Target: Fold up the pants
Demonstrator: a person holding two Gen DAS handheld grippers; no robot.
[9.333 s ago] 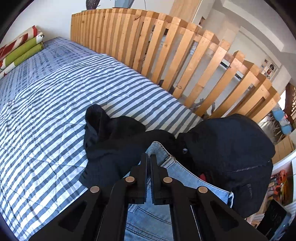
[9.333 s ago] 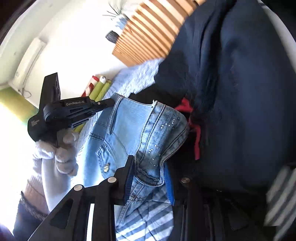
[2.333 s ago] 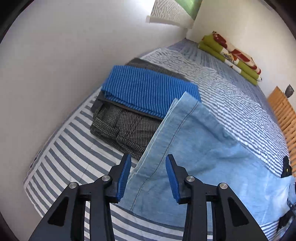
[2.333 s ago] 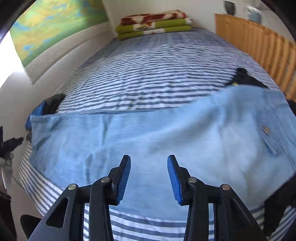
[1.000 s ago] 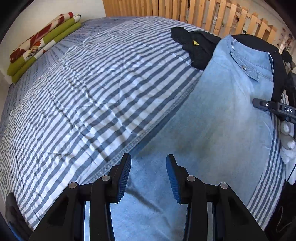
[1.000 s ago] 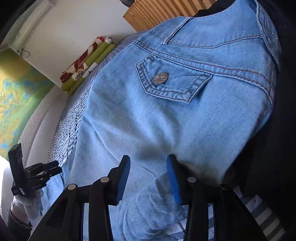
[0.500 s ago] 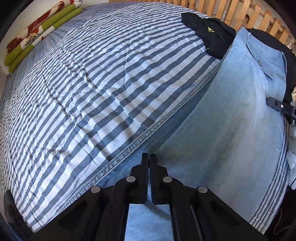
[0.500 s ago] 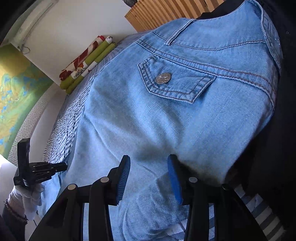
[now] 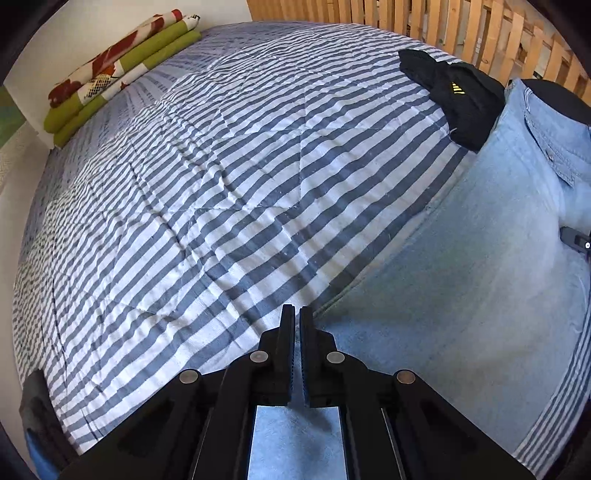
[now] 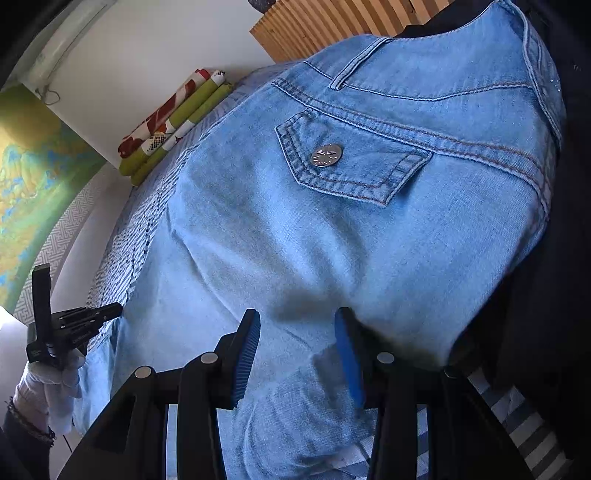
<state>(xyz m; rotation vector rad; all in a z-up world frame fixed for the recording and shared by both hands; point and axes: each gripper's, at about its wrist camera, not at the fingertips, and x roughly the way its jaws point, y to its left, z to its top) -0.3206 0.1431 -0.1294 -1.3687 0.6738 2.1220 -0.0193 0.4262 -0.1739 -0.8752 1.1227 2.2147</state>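
Observation:
Light blue jeans (image 9: 461, 295) lie flat along the near edge of the striped bed (image 9: 221, 184), waist to the right with a buttoned back pocket (image 10: 343, 162). My left gripper (image 9: 297, 314) is shut on the far edge of the jeans' leg end, and denim shows under its fingers. In the right wrist view that left gripper (image 10: 88, 317) sits at the leg end, held by a white-gloved hand (image 10: 51, 380). My right gripper (image 10: 295, 332) stands open just over the seat of the jeans (image 10: 332, 258), its blue pads apart with nothing between them.
A black garment (image 9: 458, 96) lies beside the waist near the wooden slatted rail (image 9: 443, 22). Dark clothing (image 10: 546, 295) lies under the waist at the right. Folded green and red blankets (image 9: 118, 66) rest at the bed's far end. Folded clothes (image 9: 37, 417) sit at the lower left.
My left gripper, open a second ago, has shut on the jeans' leg edge and stays shut. The right gripper stays open over the seat, barely moved.

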